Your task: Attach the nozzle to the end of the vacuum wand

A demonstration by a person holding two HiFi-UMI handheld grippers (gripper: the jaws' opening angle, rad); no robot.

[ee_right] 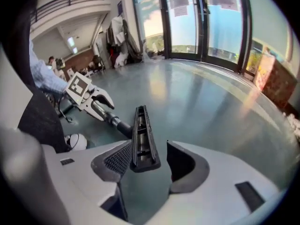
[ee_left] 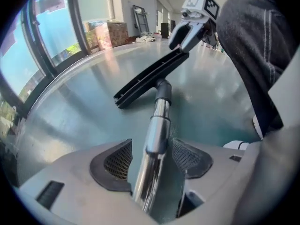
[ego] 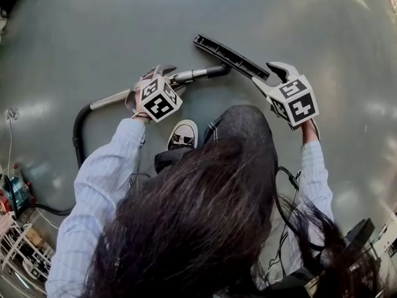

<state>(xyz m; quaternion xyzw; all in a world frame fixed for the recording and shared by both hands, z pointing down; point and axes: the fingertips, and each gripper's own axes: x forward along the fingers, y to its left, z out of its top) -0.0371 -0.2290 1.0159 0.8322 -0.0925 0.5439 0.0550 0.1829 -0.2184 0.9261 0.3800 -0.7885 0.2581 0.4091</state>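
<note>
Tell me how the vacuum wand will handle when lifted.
The wand looks like rigid polished metal: probably stays straight, possibly slippery. The wide nozzle on its end likely makes it front-heavy and stops rolling. The hose behind would probably drag.

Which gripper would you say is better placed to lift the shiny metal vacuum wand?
Left, probably: the shiny metal wand lies between the left gripper's open jaws, while the right gripper straddles the long black plastic nozzle.

Counting it off now: one vacuum wand (ego: pixel 192 75), one black nozzle (ego: pixel 231 57), one dark hose (ego: pixel 78 132), two grippers, the left gripper (ego: pixel 162 73) and the right gripper (ego: pixel 268 76), and just one white shoe (ego: pixel 183 134) in sight.
</note>
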